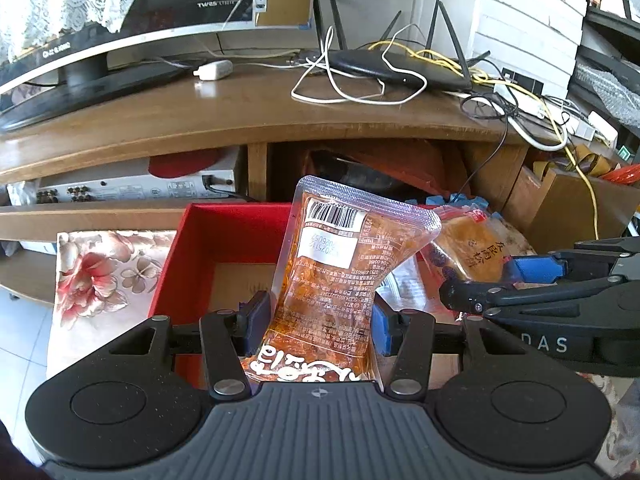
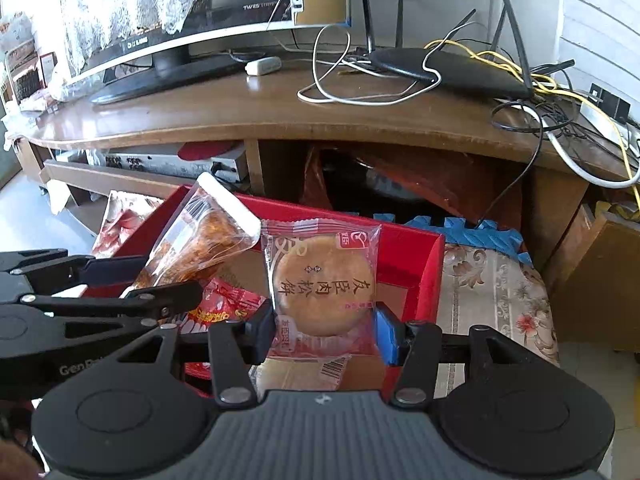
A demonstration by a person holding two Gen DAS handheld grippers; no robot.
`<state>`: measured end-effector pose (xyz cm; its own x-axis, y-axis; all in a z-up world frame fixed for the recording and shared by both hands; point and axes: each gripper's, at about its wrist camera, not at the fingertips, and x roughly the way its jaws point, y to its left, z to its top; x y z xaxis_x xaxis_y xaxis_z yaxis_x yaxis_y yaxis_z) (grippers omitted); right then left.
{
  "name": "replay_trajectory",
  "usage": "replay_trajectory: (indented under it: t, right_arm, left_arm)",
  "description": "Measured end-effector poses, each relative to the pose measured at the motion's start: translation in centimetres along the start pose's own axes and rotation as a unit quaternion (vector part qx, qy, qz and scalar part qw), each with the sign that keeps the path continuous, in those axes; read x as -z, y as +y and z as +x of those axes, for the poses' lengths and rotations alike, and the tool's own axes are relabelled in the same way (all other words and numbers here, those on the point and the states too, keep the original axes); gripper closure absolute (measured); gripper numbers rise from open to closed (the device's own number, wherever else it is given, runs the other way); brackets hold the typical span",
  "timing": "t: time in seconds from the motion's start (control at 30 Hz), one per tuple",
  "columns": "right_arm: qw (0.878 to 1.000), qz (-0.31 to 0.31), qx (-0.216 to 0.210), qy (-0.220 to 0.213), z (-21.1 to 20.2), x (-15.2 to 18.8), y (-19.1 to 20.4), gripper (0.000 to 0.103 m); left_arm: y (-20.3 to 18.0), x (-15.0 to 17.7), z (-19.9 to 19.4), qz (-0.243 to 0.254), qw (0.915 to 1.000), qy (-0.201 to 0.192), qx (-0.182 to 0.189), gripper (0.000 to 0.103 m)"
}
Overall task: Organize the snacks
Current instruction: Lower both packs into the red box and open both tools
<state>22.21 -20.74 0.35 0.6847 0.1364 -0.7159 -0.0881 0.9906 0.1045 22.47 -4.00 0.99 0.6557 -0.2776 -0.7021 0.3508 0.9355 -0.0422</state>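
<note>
My left gripper (image 1: 318,320) is shut on a clear pouch of orange-red spicy snack (image 1: 336,276), held upright over the open red box (image 1: 224,232). My right gripper (image 2: 324,330) is shut on a wrapped round pastry (image 2: 324,280), also above the red box (image 2: 412,256). In the left wrist view the right gripper (image 1: 476,292) reaches in from the right with the pastry (image 1: 472,256). The right wrist view has the left gripper (image 2: 132,280) coming in from the left with the pouch (image 2: 200,240). Red snack packets (image 2: 224,308) and another pastry (image 2: 296,372) lie inside the box.
The box sits on a floral cloth (image 2: 488,292) in front of a wooden TV stand (image 1: 240,120). A monitor (image 1: 80,40), a router (image 1: 400,68) and tangled cables (image 1: 532,120) lie on top. A cardboard box (image 1: 572,208) stands at the right.
</note>
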Motion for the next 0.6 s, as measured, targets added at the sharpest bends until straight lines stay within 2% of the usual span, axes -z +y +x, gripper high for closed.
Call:
replay_trajectory:
  t: [0.43,0.5,0.6]
  right_arm:
    - [1.0,0.001,0.006,0.02,1.5,0.4,-0.1,0.061]
    - [1.0,0.0,0.007,0.02,1.6,0.5,-0.2,0.061]
    - [1.0,-0.002,0.01,0.014,1.5,0.4,-0.2,0.06]
  left_arm:
    - [-0.1,0.3,1.0,0.004,0.9998,0.015,-0.009,0.039]
    - [-0.2,0.3,0.9,0.003,0.9999,0.012,-0.004,0.042]
    - [-0.2,0.2,0.6,0.005,0.9999,0.007,-0.006,0.042]
